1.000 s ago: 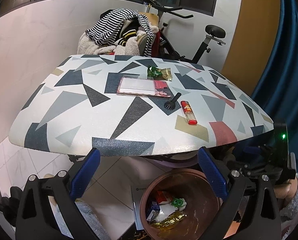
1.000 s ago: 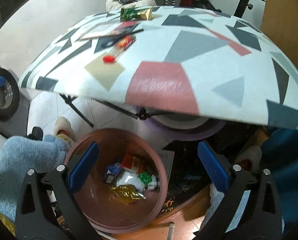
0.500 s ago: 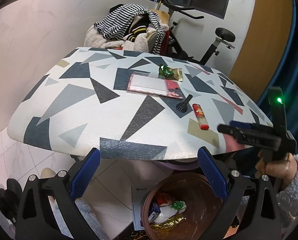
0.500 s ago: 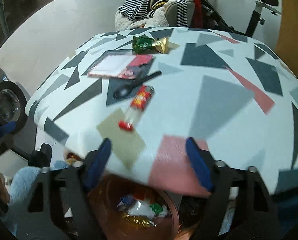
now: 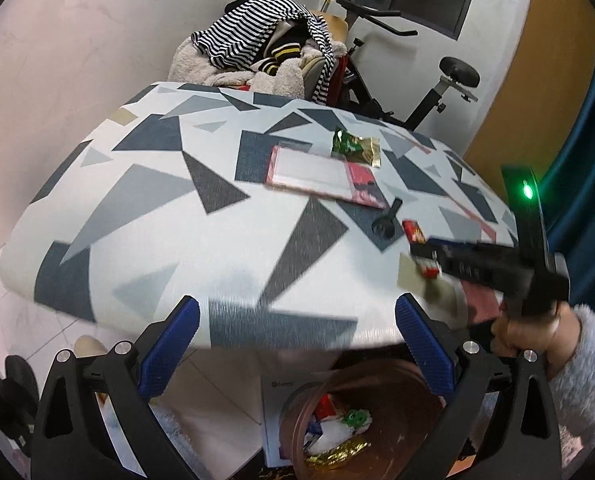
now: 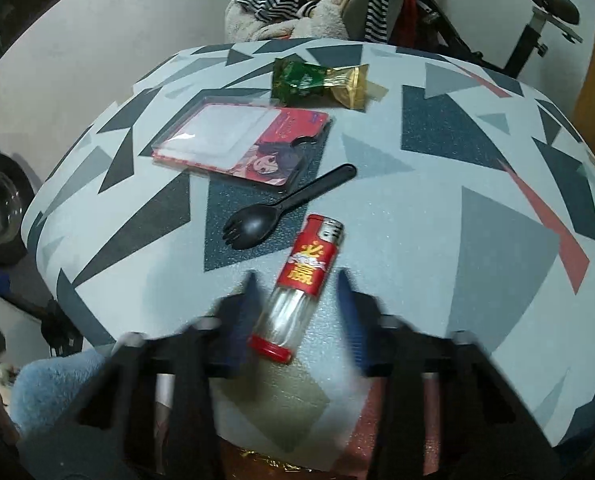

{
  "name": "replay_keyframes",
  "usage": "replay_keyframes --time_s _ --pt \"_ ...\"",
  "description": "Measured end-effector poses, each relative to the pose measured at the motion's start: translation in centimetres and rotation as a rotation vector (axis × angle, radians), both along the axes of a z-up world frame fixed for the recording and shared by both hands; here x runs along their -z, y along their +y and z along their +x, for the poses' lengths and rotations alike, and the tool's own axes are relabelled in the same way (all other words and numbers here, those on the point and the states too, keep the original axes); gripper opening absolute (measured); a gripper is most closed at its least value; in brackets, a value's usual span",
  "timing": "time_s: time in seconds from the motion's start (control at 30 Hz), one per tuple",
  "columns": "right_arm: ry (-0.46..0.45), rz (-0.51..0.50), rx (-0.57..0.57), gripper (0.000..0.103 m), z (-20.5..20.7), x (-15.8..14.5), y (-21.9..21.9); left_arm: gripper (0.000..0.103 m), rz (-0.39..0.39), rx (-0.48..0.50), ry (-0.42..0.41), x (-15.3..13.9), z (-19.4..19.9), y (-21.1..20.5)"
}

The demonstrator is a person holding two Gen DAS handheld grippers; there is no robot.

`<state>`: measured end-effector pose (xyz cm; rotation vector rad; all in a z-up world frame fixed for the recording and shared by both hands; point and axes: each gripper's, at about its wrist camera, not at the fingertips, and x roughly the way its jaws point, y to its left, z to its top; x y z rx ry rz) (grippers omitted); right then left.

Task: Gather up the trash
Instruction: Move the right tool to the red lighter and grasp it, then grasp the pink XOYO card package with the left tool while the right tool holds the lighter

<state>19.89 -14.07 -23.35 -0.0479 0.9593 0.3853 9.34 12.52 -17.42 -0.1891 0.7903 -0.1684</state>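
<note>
At the lighter (image 6: 303, 286), near the worktop (image 5: 169, 216) front edge, the right gripper (image 6: 297, 300) has come up from over the bin (image 5: 377, 424) in the last sec; its jaws, narrower than a sec ago but w/ gaps both sides, now straddle the lighter's clear end. So next pickup is lined up, not yet gripped. Spork (image 6: 285, 206) just beyond the lighter, card pack (image 6: 241, 140) and green wrapper (image 6: 321, 80) further past it. Left gripper (image 5: 297, 344) hangs below the front edge, jaws wide apart, empty.

Right gripper (image 6: 295, 292) risen from bin (image 5: 377, 416) to tabletop; jaws now straddle lighter (image 6: 299, 286), narrower.
</note>
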Motion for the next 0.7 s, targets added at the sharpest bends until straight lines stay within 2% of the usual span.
replay_keyframes --time_s 0.17,0.33,0.43,0.57,0.7 --pt "0.006 0.020 -0.006 0.028 0.3 0.1 -0.7 0.096 -0.054 0.017 0.000 -0.4 4.9 1.0" --pt "0.012 0.033 0.014 0.027 0.6 0.1 -1.9 0.096 -0.044 0.097 0.037 -0.4 12.2 0.6" --pt "0.013 0.032 0.017 0.027 0.6 0.1 -2.3 0.095 -0.071 0.131 0.052 -0.4 16.7 0.3" --pt "0.016 0.047 0.024 0.026 0.7 0.2 -2.9 0.079 -0.091 0.190 0.089 0.0 22.0 -0.6" --pt "0.011 0.052 0.024 0.026 0.6 0.3 -3.1 0.079 -0.056 0.222 0.090 0.3 26.6 -1.9"
